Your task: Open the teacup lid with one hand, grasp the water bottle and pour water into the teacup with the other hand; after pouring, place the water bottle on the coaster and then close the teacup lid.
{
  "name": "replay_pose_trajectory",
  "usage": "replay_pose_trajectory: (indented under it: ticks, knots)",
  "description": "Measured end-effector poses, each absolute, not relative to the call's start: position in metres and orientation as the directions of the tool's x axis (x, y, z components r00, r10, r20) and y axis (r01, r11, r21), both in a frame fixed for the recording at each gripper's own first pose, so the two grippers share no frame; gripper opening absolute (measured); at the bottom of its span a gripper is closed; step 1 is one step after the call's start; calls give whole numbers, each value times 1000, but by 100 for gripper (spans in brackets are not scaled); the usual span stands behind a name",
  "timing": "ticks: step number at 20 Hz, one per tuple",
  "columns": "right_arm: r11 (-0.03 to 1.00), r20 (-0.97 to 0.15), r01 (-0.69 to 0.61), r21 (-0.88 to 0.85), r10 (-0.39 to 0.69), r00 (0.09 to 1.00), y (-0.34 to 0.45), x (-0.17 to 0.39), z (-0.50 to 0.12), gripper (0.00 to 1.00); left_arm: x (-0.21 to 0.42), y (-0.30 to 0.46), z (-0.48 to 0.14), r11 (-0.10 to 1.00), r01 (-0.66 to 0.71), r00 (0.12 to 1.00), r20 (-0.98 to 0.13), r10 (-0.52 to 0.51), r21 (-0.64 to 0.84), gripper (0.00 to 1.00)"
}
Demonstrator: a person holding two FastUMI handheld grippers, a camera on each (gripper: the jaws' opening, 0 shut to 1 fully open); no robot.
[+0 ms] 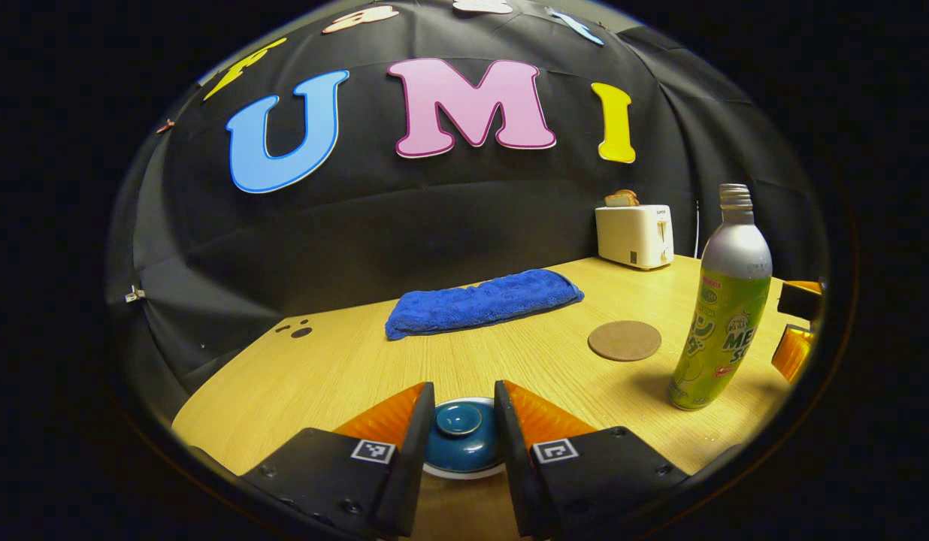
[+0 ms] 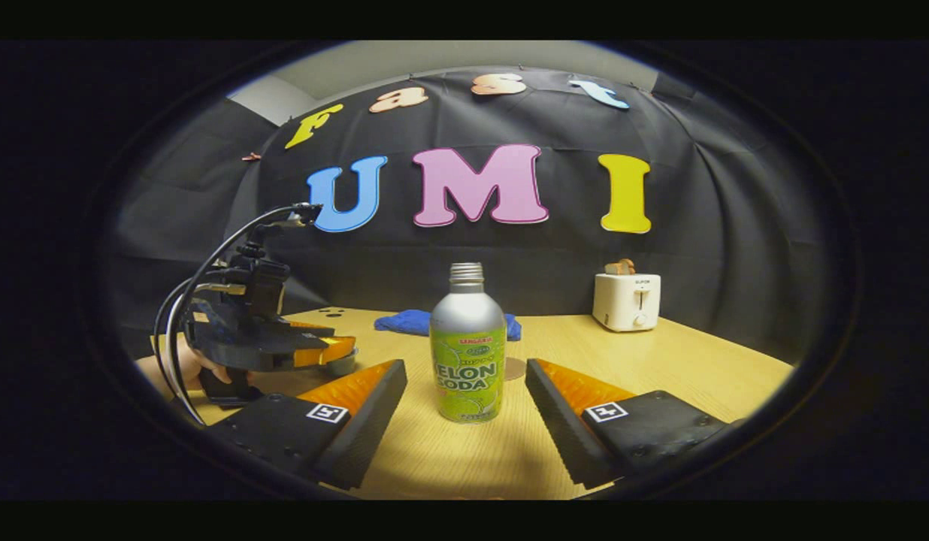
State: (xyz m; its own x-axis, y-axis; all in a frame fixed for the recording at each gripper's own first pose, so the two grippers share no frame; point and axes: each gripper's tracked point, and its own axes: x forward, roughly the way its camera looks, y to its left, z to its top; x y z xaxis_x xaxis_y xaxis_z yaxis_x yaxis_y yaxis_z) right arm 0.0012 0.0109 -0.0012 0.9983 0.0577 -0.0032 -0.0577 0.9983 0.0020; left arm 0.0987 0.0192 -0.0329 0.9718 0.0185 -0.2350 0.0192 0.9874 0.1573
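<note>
Two grippers poised, lid on, bottle untouched.
Left gripper view: left gripper open astride the lid; close squarely on its knob; right gripper view: right gripper open, bottle standing between, coaster behind; centre first.

A wooden table carries a blue cloth near the back, a toaster in the far corner, a round coaster, an upright bottle, and a lidded teacup, apparently resting on it.
</note>
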Motion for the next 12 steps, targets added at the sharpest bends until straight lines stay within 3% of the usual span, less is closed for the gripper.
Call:
replay_pose_trajectory:
  ticks: [3, 7, 12]
  knots:
    - [998, -4, -59, 2, 59, 998, 11, 1, -1, 98, 100, 22, -33, 987, 6, 973, -230, 31, 159, 38]
    - [998, -3, -59, 2, 59, 998, 11, 1, -1, 98, 97, 22, -30, 987, -11, 976, -214, 46, 162, 33]
    - [998, -4, -59, 2, 59, 998, 11, 1, -1, 98, 85, 23, -11, 985, -41, 994, -88, 57, 168, 29]
